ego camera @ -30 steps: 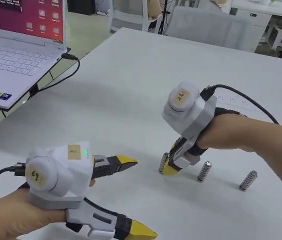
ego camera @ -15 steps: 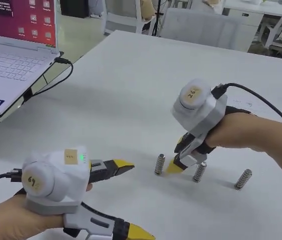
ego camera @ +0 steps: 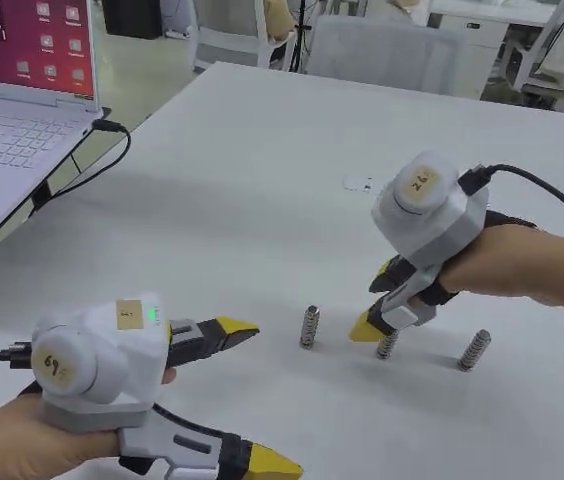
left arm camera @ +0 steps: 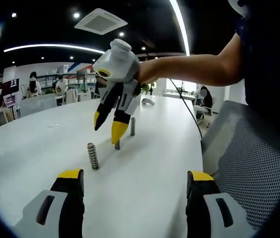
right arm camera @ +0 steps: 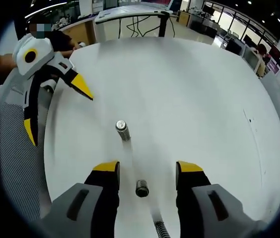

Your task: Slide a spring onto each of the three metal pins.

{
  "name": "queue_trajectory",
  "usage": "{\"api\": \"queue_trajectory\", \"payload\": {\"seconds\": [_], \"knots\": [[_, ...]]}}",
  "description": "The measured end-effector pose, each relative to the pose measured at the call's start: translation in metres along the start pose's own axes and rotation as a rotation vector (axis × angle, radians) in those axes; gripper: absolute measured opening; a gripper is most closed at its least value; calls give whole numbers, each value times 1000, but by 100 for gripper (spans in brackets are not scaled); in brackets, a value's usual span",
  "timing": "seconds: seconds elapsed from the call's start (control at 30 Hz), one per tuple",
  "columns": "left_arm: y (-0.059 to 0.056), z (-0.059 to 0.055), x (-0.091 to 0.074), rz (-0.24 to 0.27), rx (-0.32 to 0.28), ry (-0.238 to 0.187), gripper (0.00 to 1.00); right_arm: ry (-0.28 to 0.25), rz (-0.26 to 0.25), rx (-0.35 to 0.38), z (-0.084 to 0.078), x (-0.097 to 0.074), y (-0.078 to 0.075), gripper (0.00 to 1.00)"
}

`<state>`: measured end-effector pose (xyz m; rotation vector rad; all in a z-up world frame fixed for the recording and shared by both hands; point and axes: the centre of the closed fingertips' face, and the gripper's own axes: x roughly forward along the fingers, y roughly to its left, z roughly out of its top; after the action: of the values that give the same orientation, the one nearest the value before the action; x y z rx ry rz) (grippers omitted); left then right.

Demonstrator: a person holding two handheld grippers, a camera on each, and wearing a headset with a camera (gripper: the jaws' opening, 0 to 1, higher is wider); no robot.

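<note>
Head view: three grey coiled metal springs are seen upright in a row on the white table (ego camera: pixel 262 150), right of centre: left spring (ego camera: pixel 309 326), middle spring (ego camera: pixel 387 345), right spring (ego camera: pixel 474 349). The white right gripper (ego camera: pixel 376 305) with yellow-tipped fingers is held over the middle spring, one yellow tip just beside its top. The white left gripper (ego camera: pixel 262 395) is held at lower left, well apart from the springs, fingers spread, nothing gripped. An open silver laptop (ego camera: pixel 22 90) with a black cable (ego camera: pixel 92 165) is seen at upper left.

Left gripper view: own fingers are released at the bottom of the frame, bare table between them. The right gripper is seen in the upper centre, tips pointing down onto the middle spring; the left spring is nearest the camera, the right spring farthest.

Right gripper view: own fingers are released. The middle spring is seen end-on between them, with a gap on each side, not clamped. The left spring is seen above it at centre, the right spring blurred at the bottom edge. The left gripper is seen at upper left.
</note>
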<state>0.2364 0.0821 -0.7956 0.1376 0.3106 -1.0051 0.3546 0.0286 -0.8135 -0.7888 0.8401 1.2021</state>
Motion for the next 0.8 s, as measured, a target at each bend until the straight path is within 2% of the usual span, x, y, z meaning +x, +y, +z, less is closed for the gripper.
{"api": "queue_trajectory", "payload": {"seconds": [0.23,0.43,0.63,0.8], "knots": [[1,-1,0,-1,-3,1,82,-34,-26,24,-7,-9,-2,49],[2,0,1,0,-7,0,82,-85,-39,45,-10,-15,3,57],[2,-1,1,-1,-9,0,82,-117,-51,49,-12,-22,7,61],[2,1,1,-1,-10,-4,82,-178,-69,59,-8,-30,8,66]]}}
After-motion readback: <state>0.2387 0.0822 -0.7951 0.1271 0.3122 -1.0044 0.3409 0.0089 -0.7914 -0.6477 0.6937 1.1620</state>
